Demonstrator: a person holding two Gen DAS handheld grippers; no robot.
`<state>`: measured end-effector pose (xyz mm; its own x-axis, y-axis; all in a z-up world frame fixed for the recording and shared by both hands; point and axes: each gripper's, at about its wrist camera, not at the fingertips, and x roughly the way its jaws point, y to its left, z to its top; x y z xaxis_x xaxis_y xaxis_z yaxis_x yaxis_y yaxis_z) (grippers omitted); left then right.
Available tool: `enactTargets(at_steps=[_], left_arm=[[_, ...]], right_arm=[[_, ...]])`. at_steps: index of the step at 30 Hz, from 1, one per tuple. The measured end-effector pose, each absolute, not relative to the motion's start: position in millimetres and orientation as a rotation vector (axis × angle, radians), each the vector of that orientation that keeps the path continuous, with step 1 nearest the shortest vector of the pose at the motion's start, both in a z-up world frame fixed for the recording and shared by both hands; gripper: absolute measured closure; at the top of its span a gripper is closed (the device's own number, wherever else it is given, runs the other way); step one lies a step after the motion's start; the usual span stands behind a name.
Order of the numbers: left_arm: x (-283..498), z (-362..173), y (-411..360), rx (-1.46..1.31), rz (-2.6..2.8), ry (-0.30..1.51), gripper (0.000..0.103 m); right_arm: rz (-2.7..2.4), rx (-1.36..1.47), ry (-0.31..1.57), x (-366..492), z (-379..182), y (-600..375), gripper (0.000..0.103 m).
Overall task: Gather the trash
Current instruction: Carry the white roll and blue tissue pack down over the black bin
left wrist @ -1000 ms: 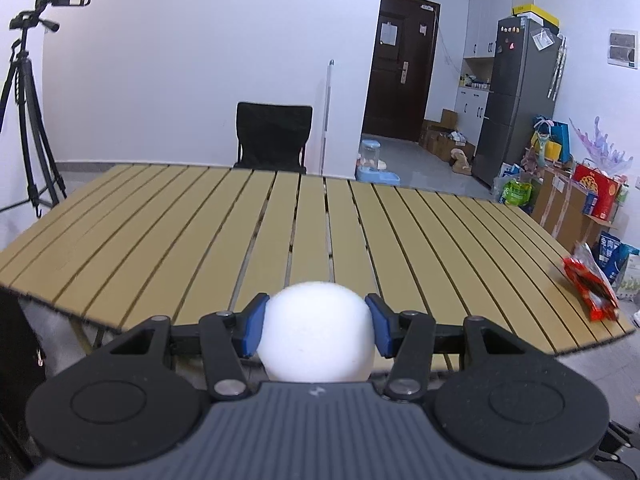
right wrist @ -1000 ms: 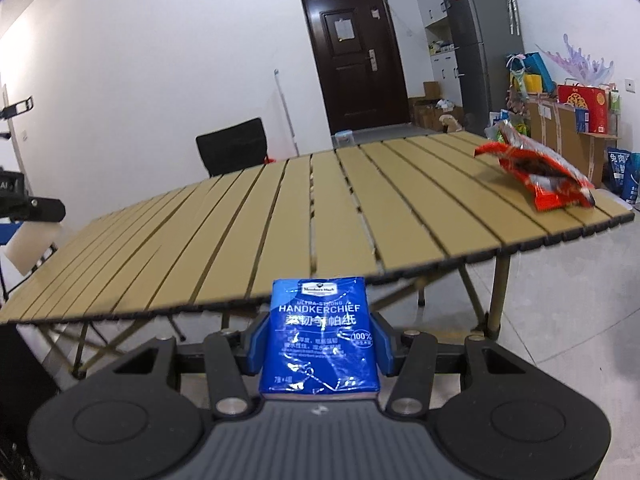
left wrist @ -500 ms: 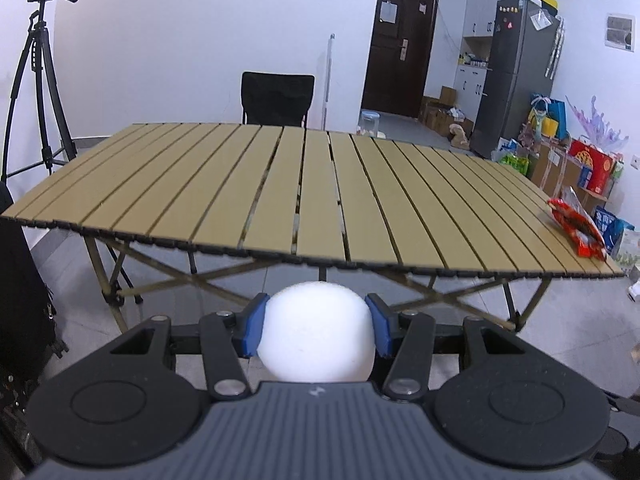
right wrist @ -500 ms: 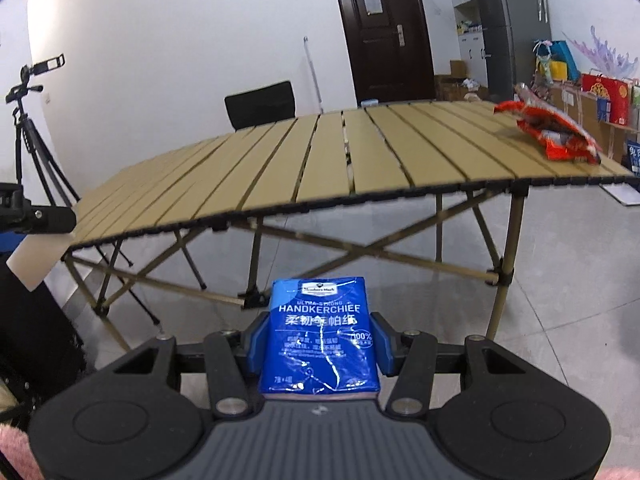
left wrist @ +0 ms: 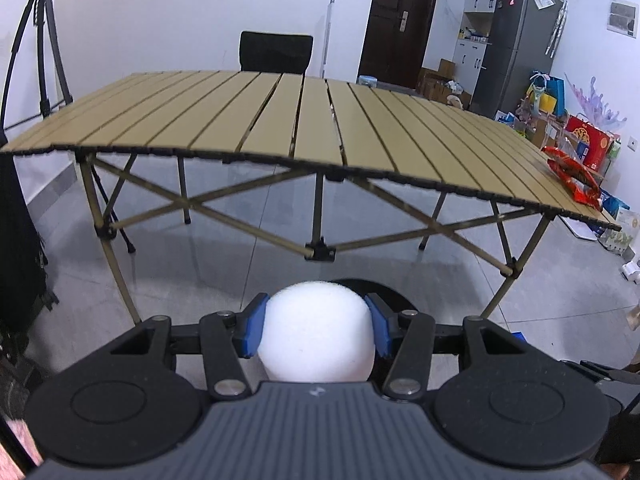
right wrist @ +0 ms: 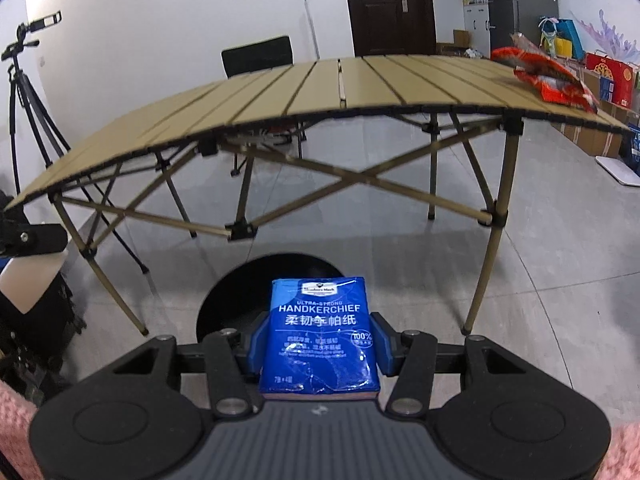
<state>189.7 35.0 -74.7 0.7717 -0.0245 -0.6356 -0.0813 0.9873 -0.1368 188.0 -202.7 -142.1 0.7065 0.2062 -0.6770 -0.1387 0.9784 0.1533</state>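
Observation:
My left gripper (left wrist: pixel 316 330) is shut on a white foam ball (left wrist: pixel 316 328), held low in front of the table. My right gripper (right wrist: pixel 320 340) is shut on a blue handkerchief tissue pack (right wrist: pixel 320 336). A round black bin (right wrist: pixel 264 284) stands on the floor just beyond the pack; its rim also shows behind the ball in the left wrist view (left wrist: pixel 384 290). A red snack wrapper (left wrist: pixel 574 178) lies at the right end of the slatted table (left wrist: pixel 280 120); it also shows in the right wrist view (right wrist: pixel 544 76).
The folding table's crossed legs (left wrist: pixel 320 248) stand ahead on the grey tiled floor. A black chair (left wrist: pixel 276 52) is behind the table, a tripod (left wrist: pixel 36 52) at left. A fridge (left wrist: pixel 516 40) and boxes (left wrist: pixel 588 144) are at right.
Both grippers have pulled back from the table and dropped below its top, still holding the ball and the tissue pack. The black bin has come into view under them.

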Motion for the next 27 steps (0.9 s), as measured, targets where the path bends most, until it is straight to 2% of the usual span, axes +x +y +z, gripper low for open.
enactTargets(at_steps=[27], left_arm=[[204,-139,33,-0.178,0.046,0.836,0.051]], right_arm=[[0.139,0.093,0.919,200,-198,-208,0.053]])
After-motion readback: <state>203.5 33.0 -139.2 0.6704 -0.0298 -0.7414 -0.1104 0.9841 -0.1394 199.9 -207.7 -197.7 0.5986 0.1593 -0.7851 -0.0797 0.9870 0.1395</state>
